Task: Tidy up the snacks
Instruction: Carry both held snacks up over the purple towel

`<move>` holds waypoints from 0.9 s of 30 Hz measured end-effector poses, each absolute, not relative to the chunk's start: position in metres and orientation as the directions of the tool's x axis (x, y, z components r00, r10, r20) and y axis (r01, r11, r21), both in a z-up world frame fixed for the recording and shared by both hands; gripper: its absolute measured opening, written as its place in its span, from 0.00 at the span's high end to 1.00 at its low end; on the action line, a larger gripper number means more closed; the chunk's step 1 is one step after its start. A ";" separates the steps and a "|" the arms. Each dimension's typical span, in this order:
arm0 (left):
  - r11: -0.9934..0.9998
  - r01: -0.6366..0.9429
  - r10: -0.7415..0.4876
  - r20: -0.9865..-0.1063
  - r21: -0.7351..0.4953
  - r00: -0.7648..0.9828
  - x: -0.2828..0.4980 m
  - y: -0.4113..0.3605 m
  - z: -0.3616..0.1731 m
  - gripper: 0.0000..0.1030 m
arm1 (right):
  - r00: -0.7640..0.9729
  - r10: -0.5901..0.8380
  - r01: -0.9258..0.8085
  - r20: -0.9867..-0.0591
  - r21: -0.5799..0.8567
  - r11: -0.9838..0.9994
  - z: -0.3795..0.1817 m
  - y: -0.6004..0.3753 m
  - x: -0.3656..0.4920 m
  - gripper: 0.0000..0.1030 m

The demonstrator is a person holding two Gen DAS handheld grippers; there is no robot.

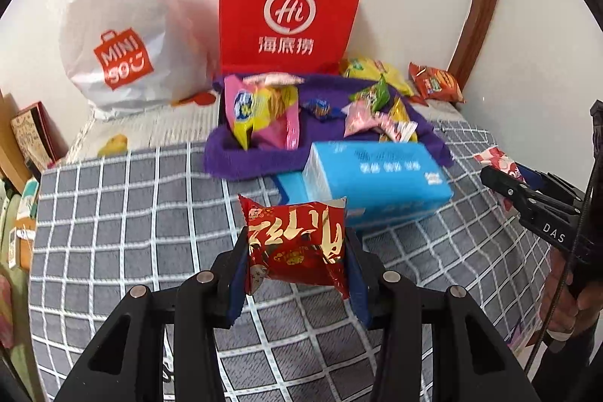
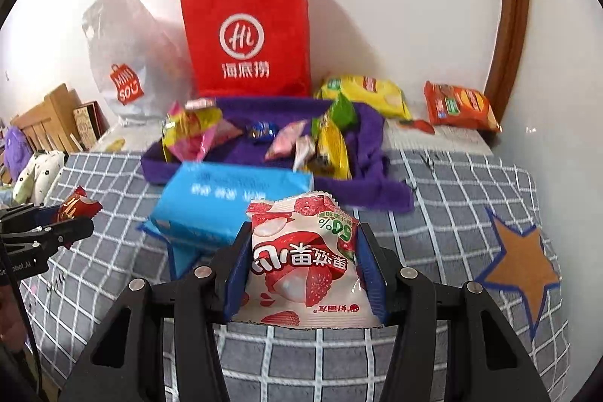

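Note:
My left gripper (image 1: 296,243) is shut on a small red and gold snack packet (image 1: 296,238), held above the grey checked bedcover (image 1: 132,213). My right gripper (image 2: 303,259) is shut on a white and pink lychee sweet packet (image 2: 305,262). Each gripper shows in the other's view: the right gripper (image 1: 501,181) at the right edge with its pink packet (image 1: 497,159), the left gripper (image 2: 81,219) at the left edge with its red packet (image 2: 77,208). Ahead lies a purple towel (image 1: 245,162) with several snack packets on it, among them a pink and yellow bag (image 1: 264,112).
A light blue tissue pack (image 1: 377,176) lies between me and the towel. A red paper bag (image 1: 288,10) and a white plastic shopping bag (image 1: 113,25) stand against the wall. A yellow crisp bag (image 2: 363,93) and an orange crisp bag (image 2: 459,106) lie at the back right.

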State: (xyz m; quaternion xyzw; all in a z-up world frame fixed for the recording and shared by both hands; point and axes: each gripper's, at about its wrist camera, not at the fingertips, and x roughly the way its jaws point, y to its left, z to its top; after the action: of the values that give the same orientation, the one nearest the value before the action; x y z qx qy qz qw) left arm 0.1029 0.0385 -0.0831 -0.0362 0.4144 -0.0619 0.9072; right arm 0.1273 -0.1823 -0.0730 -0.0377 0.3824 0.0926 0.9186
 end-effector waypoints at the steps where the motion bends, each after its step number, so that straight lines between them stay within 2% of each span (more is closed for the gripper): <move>1: 0.990 0.084 -0.144 -0.746 -0.117 0.650 0.105 0.038 -0.079 0.59 | 0.692 0.141 -0.199 -0.708 0.000 0.980 -0.070 -0.181 0.129 0.49; 14: 0.990 0.071 -0.138 -0.729 -0.122 0.670 0.149 0.040 -0.036 0.59 | 0.700 0.152 -0.206 -0.698 0.006 0.978 -0.039 -0.160 0.168 0.49; 27: 0.988 0.057 -0.147 -0.736 -0.146 0.660 0.214 0.043 -0.016 0.59 | 0.701 0.139 -0.167 -0.699 0.028 0.985 -0.022 -0.160 0.231 0.49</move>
State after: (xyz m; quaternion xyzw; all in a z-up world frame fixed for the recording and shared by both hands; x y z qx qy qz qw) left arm 0.2136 0.0426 -0.0165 -0.0553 0.4082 -0.0560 0.9095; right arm 0.2308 -0.1604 -0.0218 -0.0188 0.3774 0.0831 0.9221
